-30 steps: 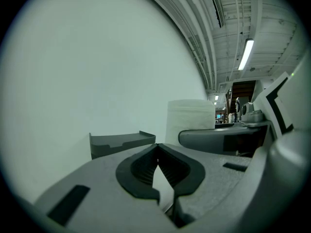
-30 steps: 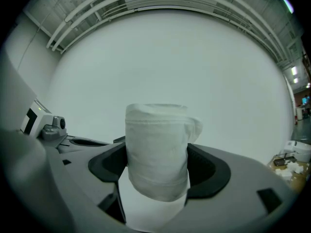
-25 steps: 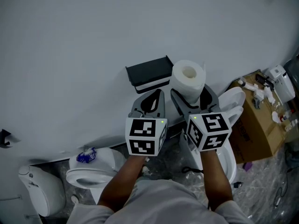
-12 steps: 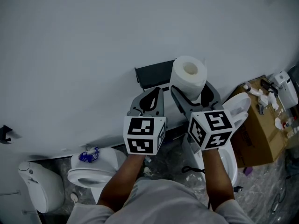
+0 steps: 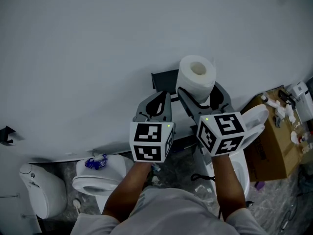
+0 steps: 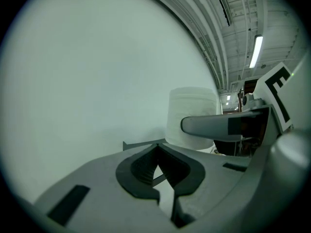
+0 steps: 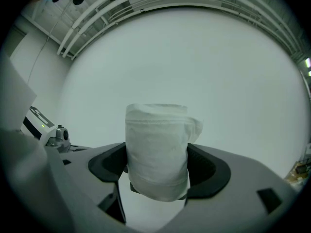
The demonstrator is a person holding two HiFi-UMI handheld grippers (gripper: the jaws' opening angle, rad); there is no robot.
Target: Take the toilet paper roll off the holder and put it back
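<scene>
My right gripper is shut on the white toilet paper roll, held upright with its core hole facing up. In the right gripper view the roll fills the gap between the dark pads. The black holder juts from the pale wall just left of and behind the roll, mostly hidden by it. My left gripper is beside it on the left, shut with nothing in it. In the left gripper view its jaws meet, and the roll stands ahead to the right above the holder's edge.
Below, a white toilet with a blue wrapper on it stands at left, another toilet lies under the right arm, and a cardboard box with small items sits at right. A white fixture is at far left.
The right gripper has carried the roll up and slightly left, so it now covers more of the black holder. The left gripper has stayed about where it was.
</scene>
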